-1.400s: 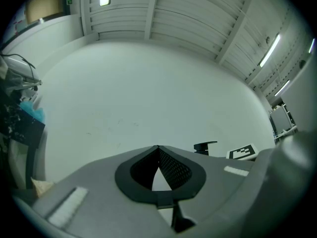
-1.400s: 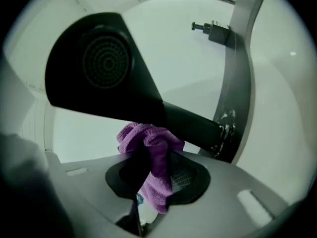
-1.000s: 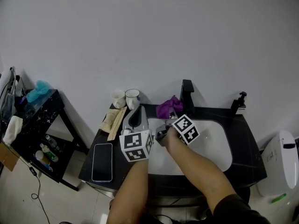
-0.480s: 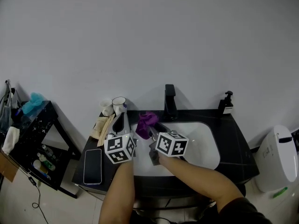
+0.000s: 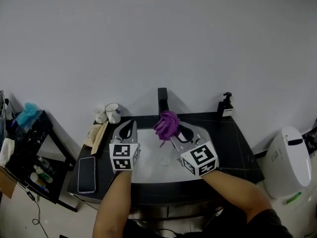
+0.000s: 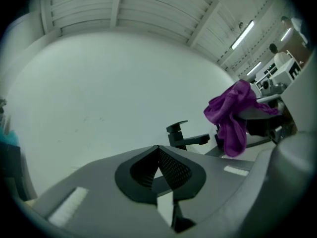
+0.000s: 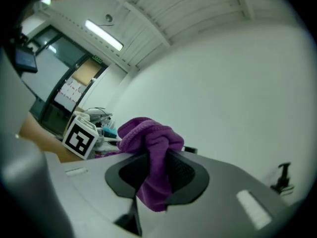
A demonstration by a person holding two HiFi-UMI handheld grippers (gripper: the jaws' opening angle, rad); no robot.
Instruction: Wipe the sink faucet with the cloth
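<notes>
- Right gripper [image 7: 157, 171] is clamped on the purple cloth [image 7: 147, 133], above the sink [image 5: 151, 155], near the faucet [image 5: 162, 99] at the bench's back edge.
- Left gripper [image 6: 158, 151] is closed, empty.

This is a washroom corner in a workplace. A white sink [image 5: 153, 168] is sunk in a black desk [image 5: 235, 145], with a black faucet [image 5: 162, 99] just beyond the fingers [image 5: 130, 129], a soap pump [image 5: 226, 105] to their right and cups [image 5: 113, 112] to their left. Strip lights [image 7: 104, 35] and a panelled ceiling [image 6: 148, 9] suggest an office or lab.
</notes>
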